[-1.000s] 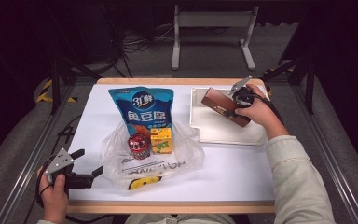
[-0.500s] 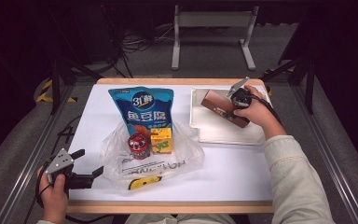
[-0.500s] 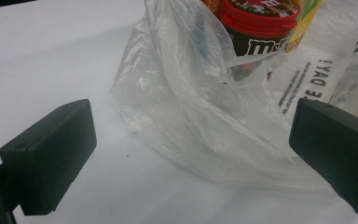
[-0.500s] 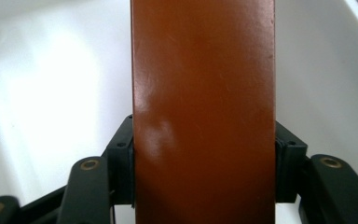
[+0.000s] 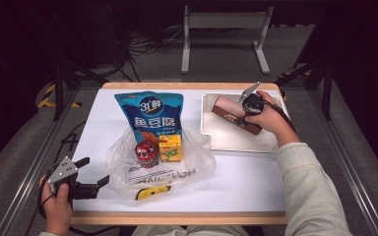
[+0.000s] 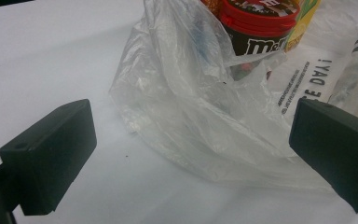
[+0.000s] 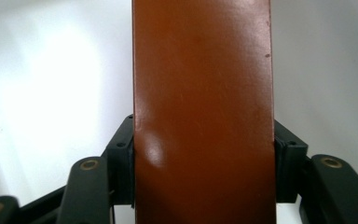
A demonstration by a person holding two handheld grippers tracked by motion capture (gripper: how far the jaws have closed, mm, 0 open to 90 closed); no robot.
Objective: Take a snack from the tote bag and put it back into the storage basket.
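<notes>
Brown box (image 5: 236,116) lowered into white tray (image 5: 236,143), long axis slanting left-far to right-near

A: What is hidden around the brown box (image 7: 203,112)?
B: Its far and near ends are cut off in the right gripper view, and the pads are covered by its sides.
A: And the plastic bag (image 6: 205,116)?
B: The red-lidded jar (image 6: 256,25) is cut off at the far edge, and the print is blurred.
</notes>
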